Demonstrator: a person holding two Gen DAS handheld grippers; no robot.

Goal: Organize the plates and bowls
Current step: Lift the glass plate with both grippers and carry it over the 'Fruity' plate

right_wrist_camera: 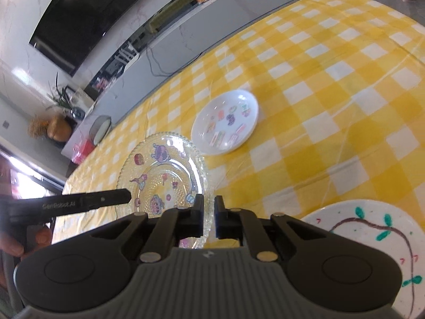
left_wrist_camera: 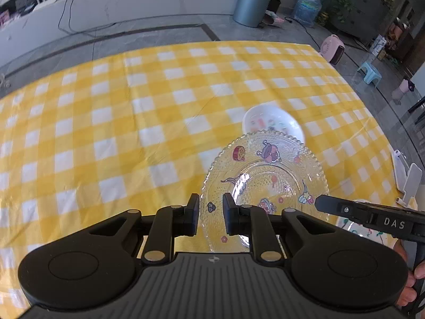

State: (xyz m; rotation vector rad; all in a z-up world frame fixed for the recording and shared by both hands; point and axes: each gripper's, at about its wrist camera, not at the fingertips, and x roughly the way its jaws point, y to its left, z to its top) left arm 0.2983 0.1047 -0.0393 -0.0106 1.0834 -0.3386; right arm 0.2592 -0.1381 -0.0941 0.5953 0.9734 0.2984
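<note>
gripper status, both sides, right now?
Left gripper: closed on the near rim of the glass plate.
Right gripper: closed on the same plate's rim, opposite side.

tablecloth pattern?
Yellow-and-white checks on the tablecloth; clearest in the left wrist view.

The counter [right_wrist_camera: 332, 85] held 3 plates: 1 clear glass plate [right_wrist_camera: 162, 175] with cartoon prints, 1 small white plate [right_wrist_camera: 225, 122] with stickers, and 1 white plate [right_wrist_camera: 372, 239] with painted vines. 2 grippers were in view.
</note>
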